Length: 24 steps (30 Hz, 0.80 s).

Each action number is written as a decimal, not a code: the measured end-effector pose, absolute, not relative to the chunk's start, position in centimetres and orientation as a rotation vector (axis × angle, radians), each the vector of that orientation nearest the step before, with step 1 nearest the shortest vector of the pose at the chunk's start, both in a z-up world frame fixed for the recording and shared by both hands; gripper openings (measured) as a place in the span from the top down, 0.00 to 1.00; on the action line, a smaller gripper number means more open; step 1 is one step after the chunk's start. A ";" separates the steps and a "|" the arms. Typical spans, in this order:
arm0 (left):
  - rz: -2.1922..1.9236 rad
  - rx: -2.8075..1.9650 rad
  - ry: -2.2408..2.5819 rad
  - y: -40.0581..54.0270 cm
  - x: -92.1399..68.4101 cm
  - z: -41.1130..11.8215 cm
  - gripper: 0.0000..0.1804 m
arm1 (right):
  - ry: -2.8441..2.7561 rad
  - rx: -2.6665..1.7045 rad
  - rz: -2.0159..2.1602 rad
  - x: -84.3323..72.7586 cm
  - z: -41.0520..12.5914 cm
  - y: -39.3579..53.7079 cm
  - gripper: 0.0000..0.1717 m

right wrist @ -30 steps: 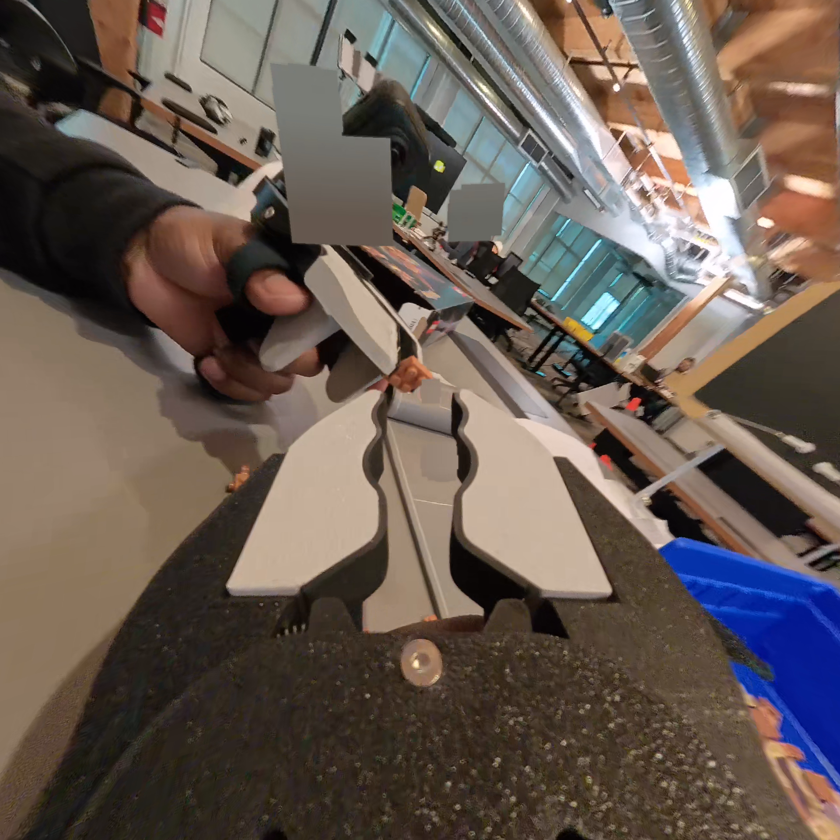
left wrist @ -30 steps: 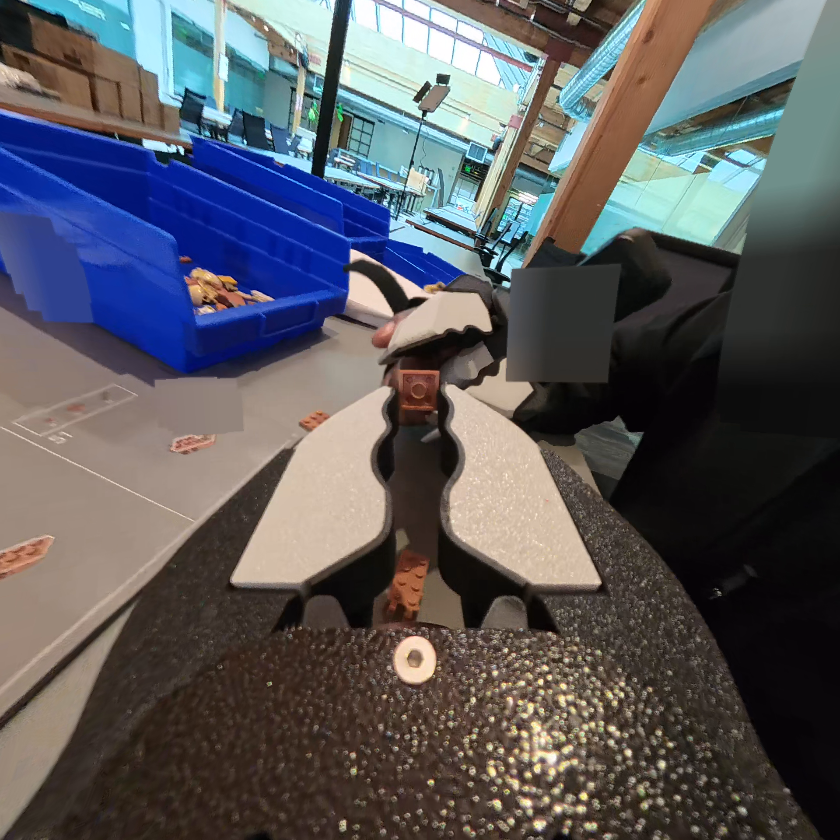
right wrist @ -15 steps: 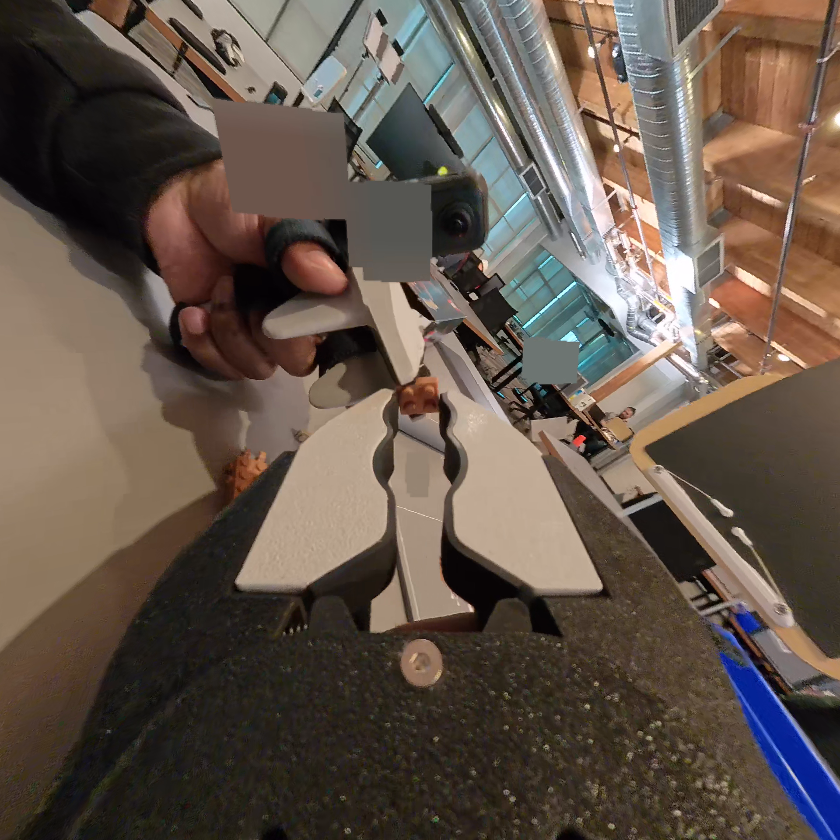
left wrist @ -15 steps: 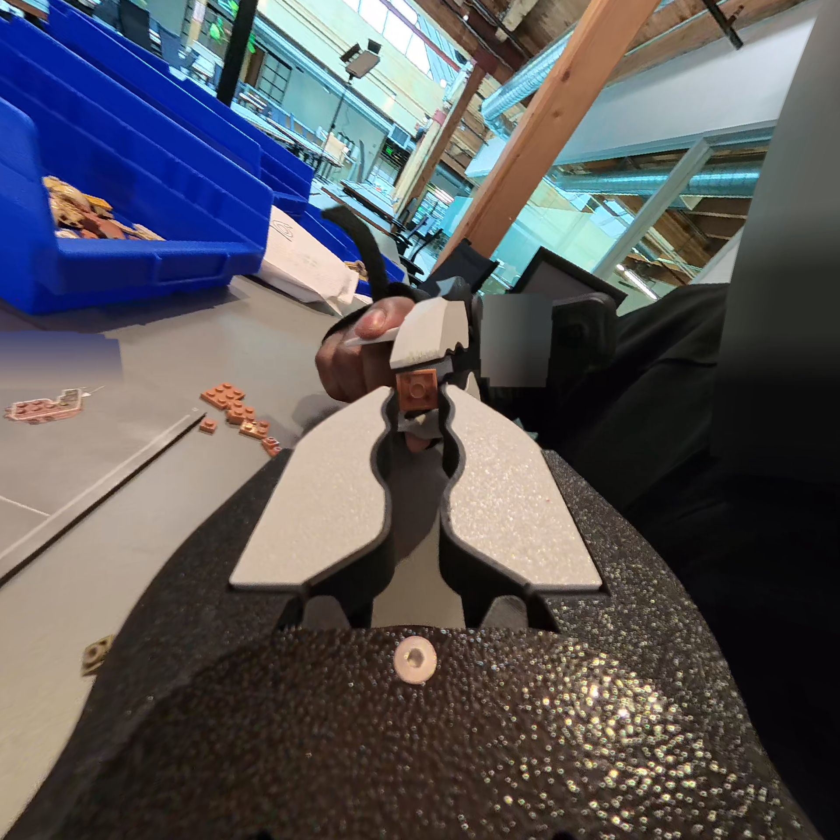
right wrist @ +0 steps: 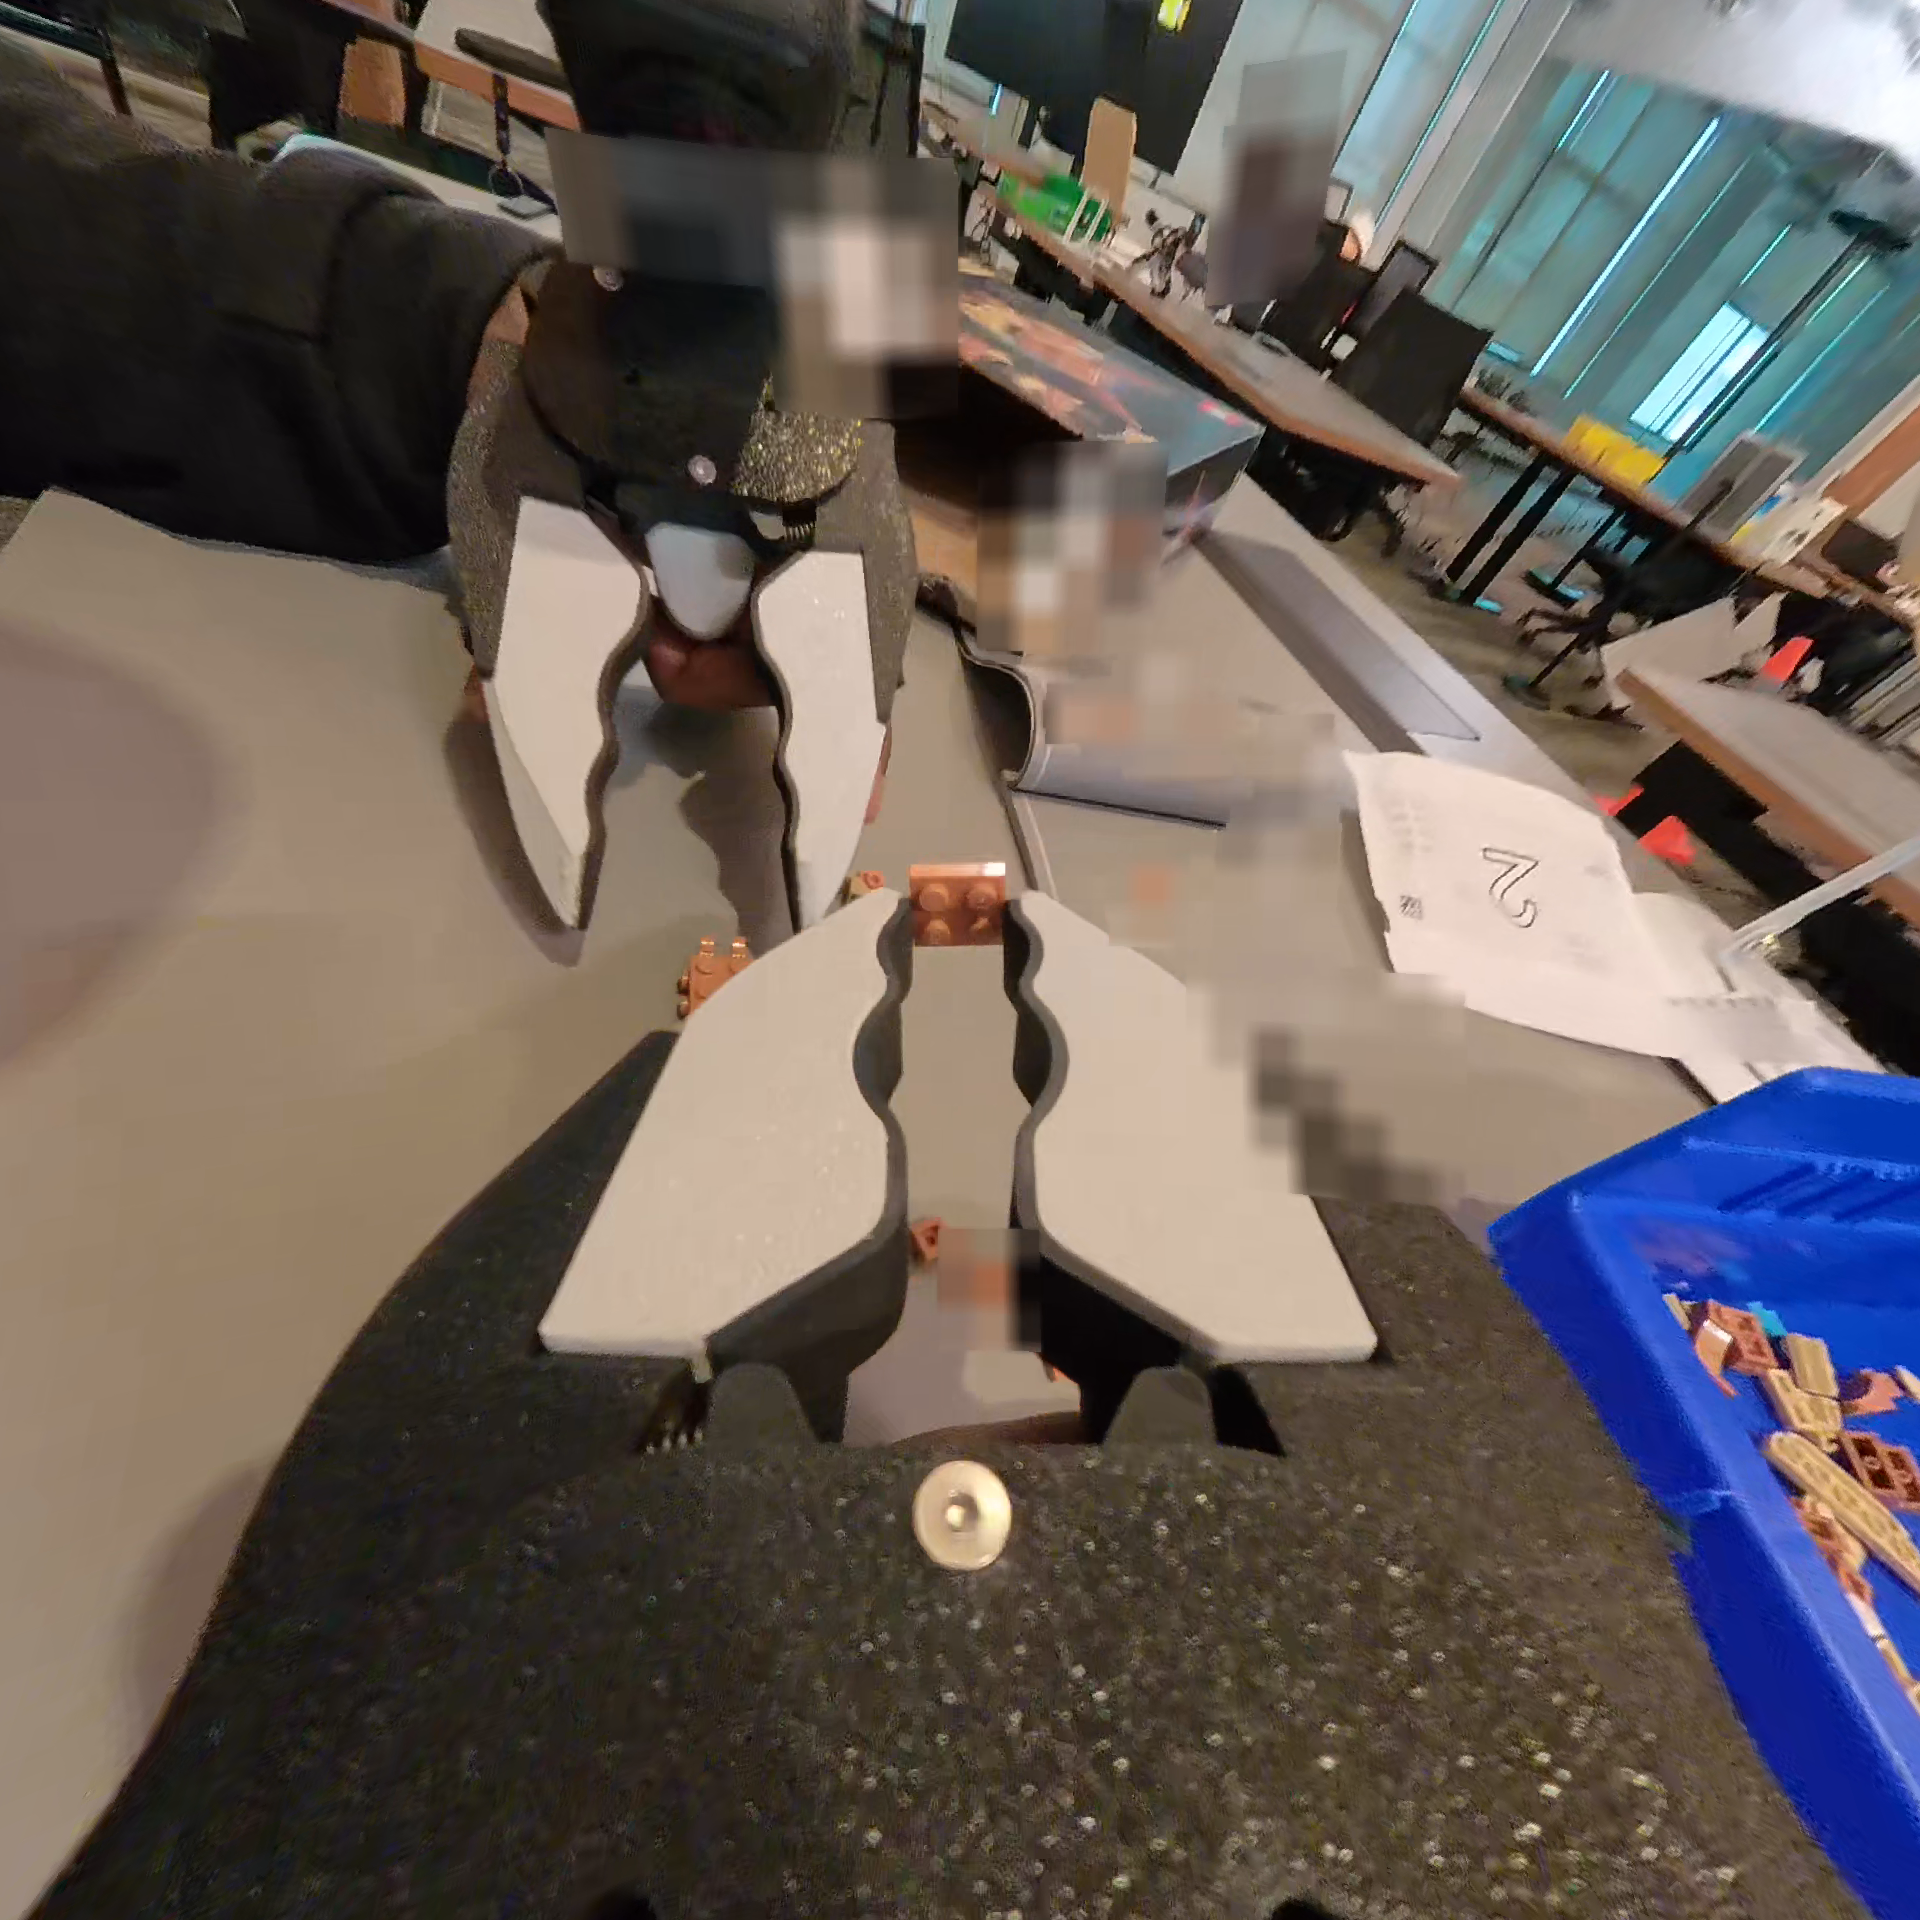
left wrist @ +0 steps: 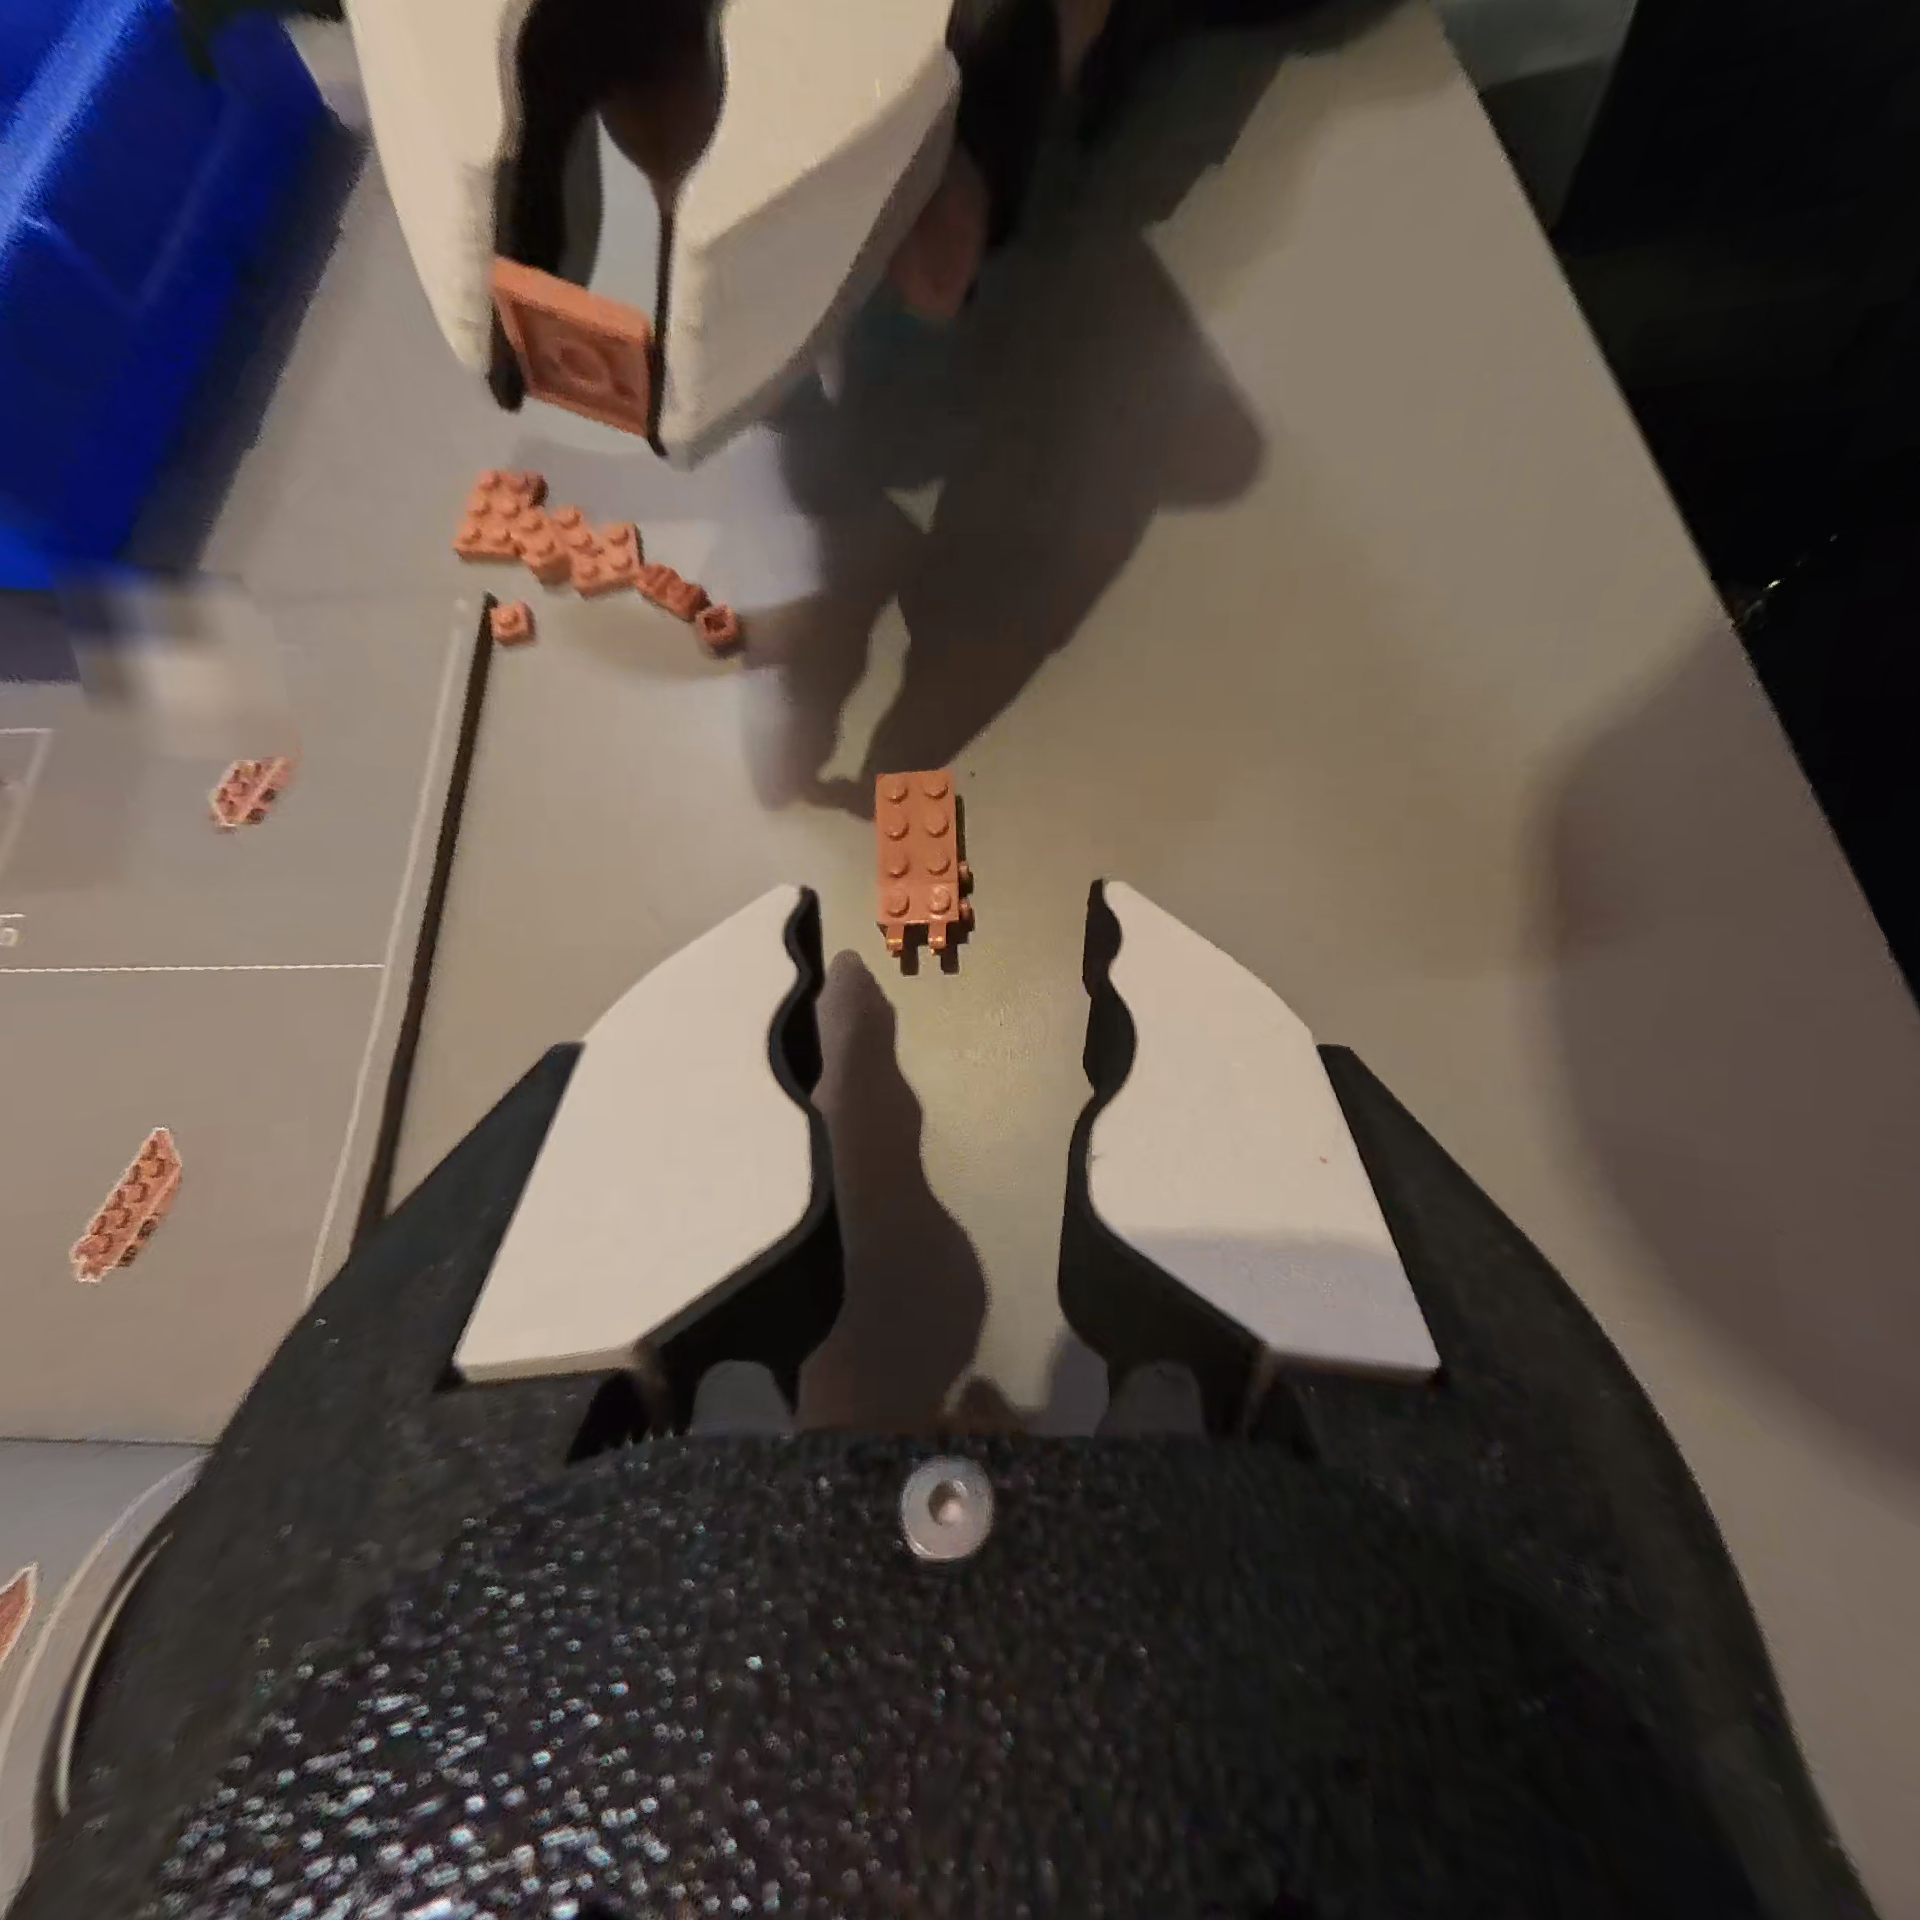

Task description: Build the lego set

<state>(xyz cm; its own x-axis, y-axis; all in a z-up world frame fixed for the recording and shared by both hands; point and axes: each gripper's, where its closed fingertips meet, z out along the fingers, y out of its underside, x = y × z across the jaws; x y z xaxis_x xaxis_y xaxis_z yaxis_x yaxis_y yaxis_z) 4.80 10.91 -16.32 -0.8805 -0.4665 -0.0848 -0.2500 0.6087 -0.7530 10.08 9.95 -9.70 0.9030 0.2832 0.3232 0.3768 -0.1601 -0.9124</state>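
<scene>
Left gripper [left wrist: 948, 902] spread wide, nothing held, its tips straddling the near end of a reddish-brown hinge-ended brick stack [left wrist: 918, 854] on the grey table [left wrist: 1299, 727]; beyond, right gripper [right wrist: 958, 906] clamps a brown 2x2 plate [right wrist: 957, 906]; keep that clamp level and square.

Wrist cameras face each other close over shared table [left wrist: 1299, 644].

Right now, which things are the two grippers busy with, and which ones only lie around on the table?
In use:
- right gripper, fingers shut on small brown plate
- left gripper, open over studded brown brick

Lying about:
- loose brown pieces
- blue bin
- printed paper sheet
- grey table
</scene>
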 end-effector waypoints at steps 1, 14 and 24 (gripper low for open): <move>-1.121 -0.592 2.577 10.9 4.8 -16.6 0.74 | -0.496 -1.762 -0.082 10.1 -9.6 9.9 0.91; -1.071 -0.659 2.637 11.0 4.9 -17.9 0.80 | -0.536 -1.836 -0.051 9.4 -11.0 9.8 0.91; -1.080 -0.697 2.644 10.8 5.1 -17.9 0.91 | -0.634 -1.969 0.009 8.2 -12.7 9.8 0.91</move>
<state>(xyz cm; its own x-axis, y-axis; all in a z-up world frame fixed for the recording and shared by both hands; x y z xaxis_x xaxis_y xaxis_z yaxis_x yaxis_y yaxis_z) 5.11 10.75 -17.92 -0.8686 -0.4955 -0.0077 -0.3484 0.6216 -0.7016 8.20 9.77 -12.69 0.8613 0.4347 0.2632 0.4271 -0.3388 -0.8383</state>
